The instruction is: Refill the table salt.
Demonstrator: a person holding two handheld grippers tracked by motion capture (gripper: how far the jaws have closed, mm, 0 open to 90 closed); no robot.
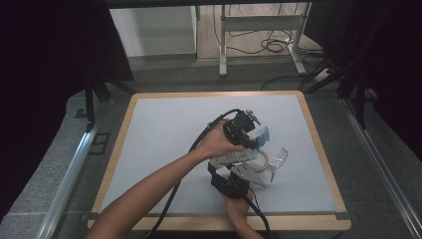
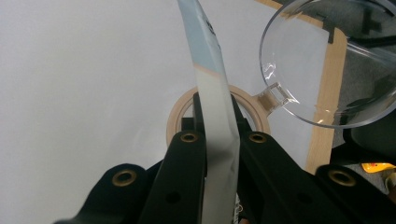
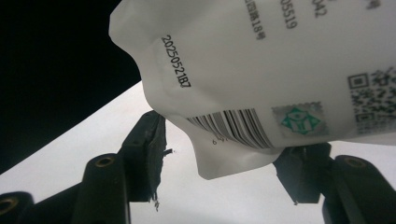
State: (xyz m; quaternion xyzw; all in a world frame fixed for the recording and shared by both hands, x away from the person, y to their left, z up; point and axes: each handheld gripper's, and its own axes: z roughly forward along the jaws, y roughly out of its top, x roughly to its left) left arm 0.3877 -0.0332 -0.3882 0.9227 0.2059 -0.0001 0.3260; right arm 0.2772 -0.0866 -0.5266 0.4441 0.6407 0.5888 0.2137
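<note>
Nearest the camera in the high view, two forearms come up from the bottom edge over a pale tabletop (image 1: 164,129) with a wooden rim. The left gripper (image 1: 249,137), held in the left hand (image 1: 219,142), sits farther up the tabletop; the right gripper (image 1: 249,172), in the right hand (image 1: 234,204), sits just below it, almost touching.

In the left gripper view the two black jaws are closed tight on a flat white and light-blue packet (image 2: 212,93), seen edge-on and rising straight up between them. Just behind the jaws a tan ring (image 2: 175,116) lies flat on the tabletop. To the right of the jaws, above their tips, is a clear plastic cup (image 2: 327,60) with a small handle tab, tipped so its round mouth faces the camera. Whether it holds anything cannot be told.

The right gripper view shows the packet's broad white face instead, with a printed date code, a barcode, a green seal and a square code. Its lower corner hangs between the right jaws, which stand partly open, one on each side; the left jaw is clear of the packet, and whether the right jaw touches it cannot be told. The cup and ring appear beside the grippers in the high view, the cup (image 1: 278,157) to the right.
</note>
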